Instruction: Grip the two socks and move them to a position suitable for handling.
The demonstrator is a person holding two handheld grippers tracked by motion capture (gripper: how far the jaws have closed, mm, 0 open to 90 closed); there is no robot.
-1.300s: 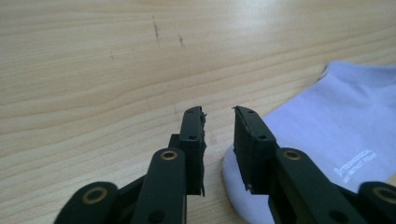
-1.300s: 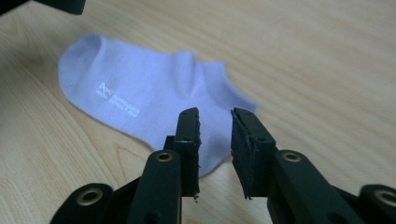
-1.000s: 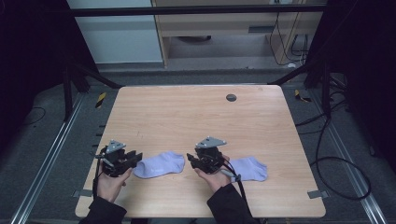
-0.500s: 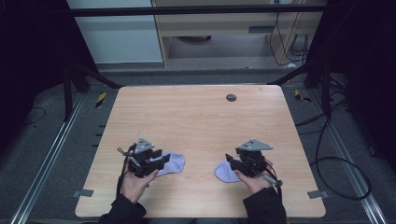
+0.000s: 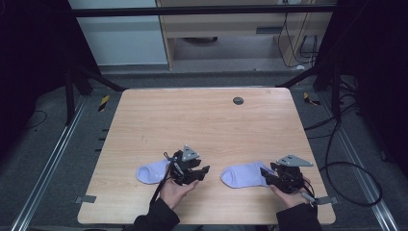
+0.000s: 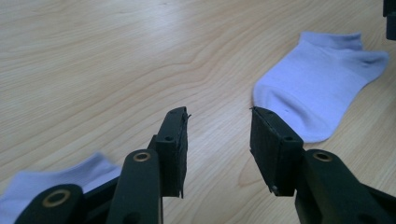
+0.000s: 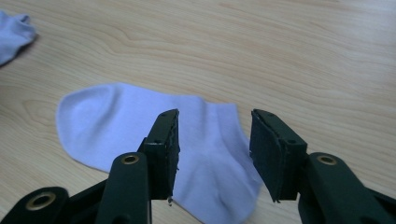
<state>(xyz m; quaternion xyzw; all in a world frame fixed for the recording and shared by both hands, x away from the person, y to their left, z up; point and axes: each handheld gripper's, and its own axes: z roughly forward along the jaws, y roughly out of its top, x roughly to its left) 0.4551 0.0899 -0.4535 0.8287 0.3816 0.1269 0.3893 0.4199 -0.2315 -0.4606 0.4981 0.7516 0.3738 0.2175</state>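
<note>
Pale wood tabletop (image 5: 202, 120), mostly bare, with two light lilac socks lying flat near the person's edge. The left sock (image 5: 151, 172) sits just left of the left hand-held gripper (image 5: 197, 173); the right sock (image 5: 243, 175) lies between the two tools, its cuff end by the right hand-held gripper (image 5: 269, 177).

The left hand-held gripper is released, nothing between the jaws, just bare wood under them in the left gripper view; its jaws have just been opening. Its sock peeks in at the bottom left corner there (image 6: 46, 182). The right hand-held gripper is released too, jaws just opened up, hanging over the cuff end of its sock (image 7: 140, 126) without pinching it.

Looks like the socks were laid out apart and the step in hand is going back in for a grab. Next move probably calls for dropping the right jaws onto the cuff and closing on the fabric, while the left swings over to a sock edge. Thin cloth lying flat, so the pads need to get low to catch it.
</note>
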